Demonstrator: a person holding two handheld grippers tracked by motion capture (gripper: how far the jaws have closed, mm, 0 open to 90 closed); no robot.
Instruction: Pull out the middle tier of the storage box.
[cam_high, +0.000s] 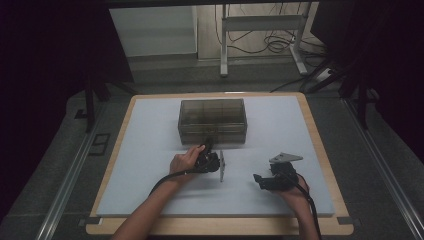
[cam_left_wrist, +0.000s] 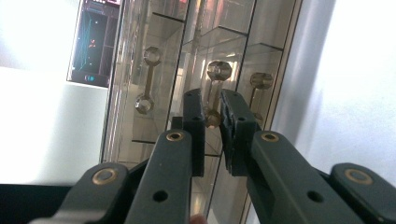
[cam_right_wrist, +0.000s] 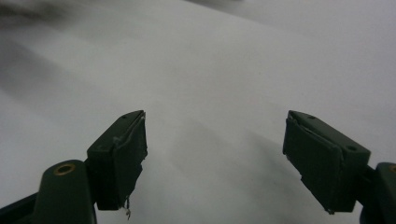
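- The left gripper (cam_left_wrist: 212, 121) is clenched on a small clear dumbbell-shaped handle (cam_left_wrist: 215, 95) with brass-toned knobs at either end; its pads pinch the handle's thin bar. This looks like a grip for pulling a drawer out.
- The handle sits on the middle drawer front of a smoky transparent plastic drawer box (cam_high: 212, 121), which stands on the far half of the pale grey table mat (cam_high: 150, 150). Two matching handles (cam_left_wrist: 147, 79) flank it, one per drawer front.
- In the high view the left gripper (cam_high: 209, 159) is turned on its side, jaws pointed at the box's near face, probably to match the handle's orientation.
- Dividers show through the box walls; whether the compartments hold anything I cannot tell.
- The right gripper (cam_right_wrist: 215, 158) is released, jaws wide apart over bare mat, holding nothing. It rests well apart from the box (cam_high: 272, 177), likely waiting.
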